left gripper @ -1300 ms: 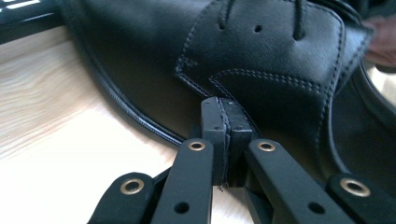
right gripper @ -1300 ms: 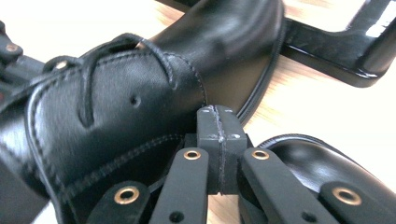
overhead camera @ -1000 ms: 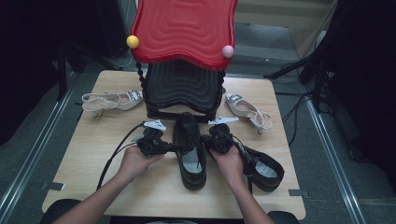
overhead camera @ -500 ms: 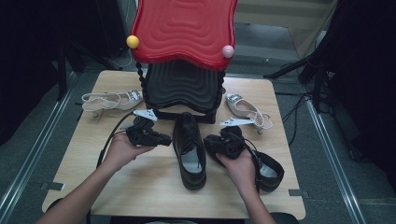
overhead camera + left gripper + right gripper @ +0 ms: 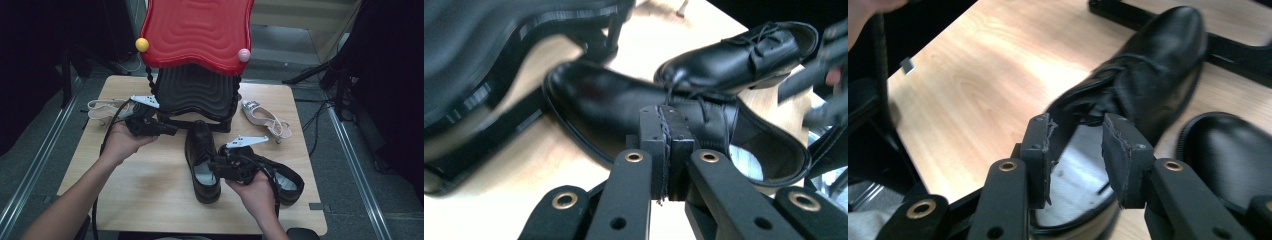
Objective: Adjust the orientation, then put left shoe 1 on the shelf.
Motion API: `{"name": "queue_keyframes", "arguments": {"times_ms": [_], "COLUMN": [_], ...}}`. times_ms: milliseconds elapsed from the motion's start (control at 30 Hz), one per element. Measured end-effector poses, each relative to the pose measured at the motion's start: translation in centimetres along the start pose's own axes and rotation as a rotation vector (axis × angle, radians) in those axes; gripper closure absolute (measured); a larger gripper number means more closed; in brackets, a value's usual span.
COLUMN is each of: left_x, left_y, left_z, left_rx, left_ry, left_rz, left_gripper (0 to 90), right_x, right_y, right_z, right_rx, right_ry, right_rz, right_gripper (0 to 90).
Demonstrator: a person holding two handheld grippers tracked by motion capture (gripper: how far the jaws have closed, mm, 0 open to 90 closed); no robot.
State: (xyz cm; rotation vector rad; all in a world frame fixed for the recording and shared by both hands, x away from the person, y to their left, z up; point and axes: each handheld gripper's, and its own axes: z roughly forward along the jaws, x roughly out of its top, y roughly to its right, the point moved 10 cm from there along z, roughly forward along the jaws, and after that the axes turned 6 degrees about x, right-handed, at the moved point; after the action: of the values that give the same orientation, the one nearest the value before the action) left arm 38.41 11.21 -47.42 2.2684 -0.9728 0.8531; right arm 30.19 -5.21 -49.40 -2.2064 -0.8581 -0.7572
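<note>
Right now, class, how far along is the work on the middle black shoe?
Done: the middle shoe and the right shoe lie side by side on the table.
In hand: the left gripper is shut, seemingly with a lace strand at its pads. The right gripper, jaws just opening, holds nothing over the middle shoe.
Left: probably the laces. I cannot tell whether they are tied.

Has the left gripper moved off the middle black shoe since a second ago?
Yes. The left gripper has pulled away leftward from the middle black shoe, toward the black stand, jaws shut on nothing.
</note>
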Motion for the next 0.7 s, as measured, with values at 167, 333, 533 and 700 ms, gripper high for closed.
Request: {"name": "queue_keyframes", "arguments": {"times_ms": [167,333,533,700], "left_x": [2.4,4.2,6.7,9.0], "left_y": [-0.1,-0.2,-0.3,-0.9], "left_z": [-1.1,-2.0,-3.3,-5.0], "left_rx": [0.016,0.037,0.037,0.041], "left_ry": [0.009,0.018,0.045,0.072], "left_rz": [0.037,0.070,0.088,0.082], "left_gripper": [90.0,90.0,90.0,90.0], "right_x": [-0.6,-1.0,-1.4,-1.5], "right_y": [-0.4,-0.9,-1.1,-1.7], "right_z": [1.2,2.3,4.1,6.0], "right_rx": [0.010,0.020,0.022,0.036], "right_ry": [-0.034,-0.055,-0.094,-0.119], "right_rz": [0.004,-0.010,-0.010,0.007], "right_gripper": [65.9,65.8,57.0,52.9]}}
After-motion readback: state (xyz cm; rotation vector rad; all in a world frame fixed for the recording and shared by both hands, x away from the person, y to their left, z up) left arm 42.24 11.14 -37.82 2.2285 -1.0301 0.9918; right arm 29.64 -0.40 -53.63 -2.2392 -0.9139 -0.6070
